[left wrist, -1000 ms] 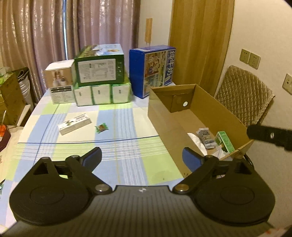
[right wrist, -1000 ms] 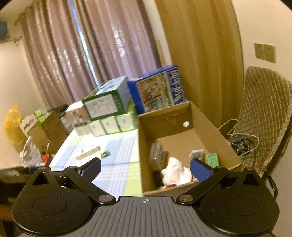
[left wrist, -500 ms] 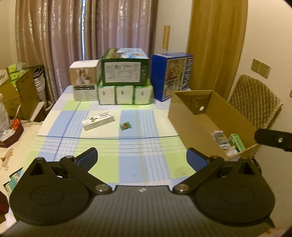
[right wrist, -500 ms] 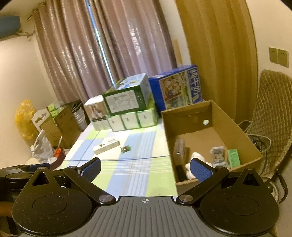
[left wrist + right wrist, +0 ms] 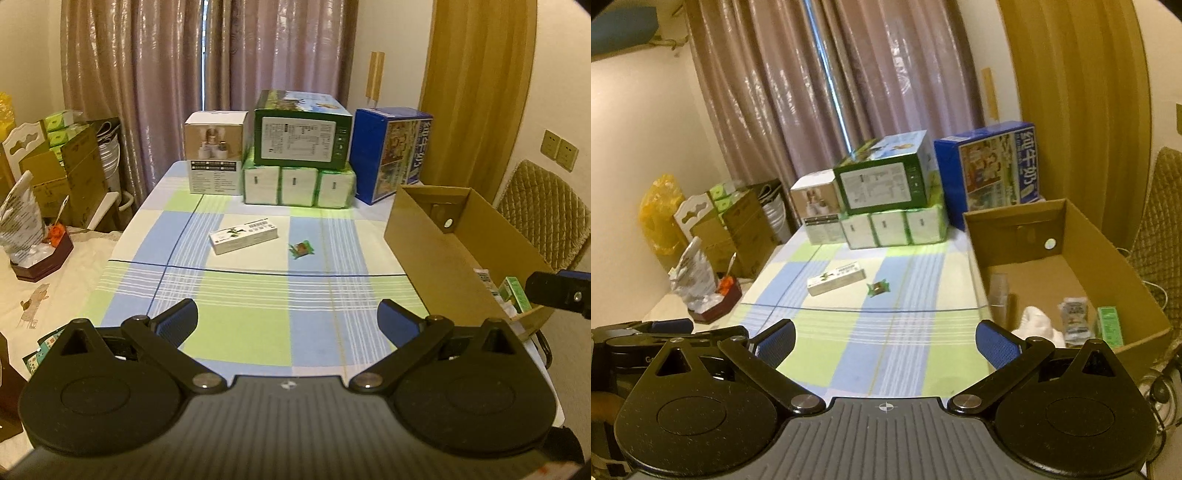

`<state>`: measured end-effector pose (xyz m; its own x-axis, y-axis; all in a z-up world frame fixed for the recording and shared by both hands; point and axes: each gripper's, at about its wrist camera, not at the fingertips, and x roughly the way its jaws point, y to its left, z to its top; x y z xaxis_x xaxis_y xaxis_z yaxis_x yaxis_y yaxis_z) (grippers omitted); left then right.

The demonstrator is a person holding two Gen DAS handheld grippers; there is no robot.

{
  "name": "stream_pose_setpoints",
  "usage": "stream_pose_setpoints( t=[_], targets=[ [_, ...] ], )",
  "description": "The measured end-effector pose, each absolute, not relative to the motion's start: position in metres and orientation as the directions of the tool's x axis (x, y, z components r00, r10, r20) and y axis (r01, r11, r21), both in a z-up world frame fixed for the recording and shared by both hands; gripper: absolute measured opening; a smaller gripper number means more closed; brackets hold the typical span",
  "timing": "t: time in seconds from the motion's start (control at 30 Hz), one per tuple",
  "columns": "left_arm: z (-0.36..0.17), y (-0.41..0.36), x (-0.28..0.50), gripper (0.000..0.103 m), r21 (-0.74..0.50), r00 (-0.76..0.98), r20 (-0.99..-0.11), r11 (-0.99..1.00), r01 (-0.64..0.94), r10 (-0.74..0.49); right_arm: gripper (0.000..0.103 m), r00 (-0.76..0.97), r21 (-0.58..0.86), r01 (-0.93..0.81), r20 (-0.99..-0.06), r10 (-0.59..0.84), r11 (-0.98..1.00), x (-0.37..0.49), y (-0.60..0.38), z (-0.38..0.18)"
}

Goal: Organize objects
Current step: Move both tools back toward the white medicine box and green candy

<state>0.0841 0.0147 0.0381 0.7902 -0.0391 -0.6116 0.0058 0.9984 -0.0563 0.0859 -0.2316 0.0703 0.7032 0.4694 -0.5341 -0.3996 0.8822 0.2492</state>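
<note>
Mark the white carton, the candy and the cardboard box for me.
white carton [image 5: 243,235], left wrist view, top face.
candy [image 5: 301,249], left wrist view, wrapper middle.
cardboard box [image 5: 1012,230], right wrist view, far inner wall.

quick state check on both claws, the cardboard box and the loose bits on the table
left claw: open, empty
right claw: open, empty
brown cardboard box: open-topped, partly filled
long white carton: lying flat on checked tablecloth
small green wrapped sweet: loose on the cloth, beside the carton

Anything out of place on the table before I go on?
Two loose items lie on the checked cloth, outside the cardboard box: a white carton lying askew and a small green wrapper beside it. Both grippers are open and empty.
</note>
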Motion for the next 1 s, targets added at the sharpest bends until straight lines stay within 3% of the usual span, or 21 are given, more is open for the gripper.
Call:
stream_pose_setpoints(
  t=[0.6,1.0],
  targets=[
    [0.017,0.042,0.105,0.102,-0.071,0.772,-0.635,0.997,-0.015,-0.033,0.101,0.651,0.225,-0.458,-0.574,0.497,0.86,0.112,-0.189,0.047],
    [-0.022,0.073,0.162,0.102,-0.019,0.784,-0.62,1.0,-0.006,-0.008,0.101,0.646,0.182,-0.512,-0.563,0.515,0.84,0.172,-0.144,-0.006]
  ],
)
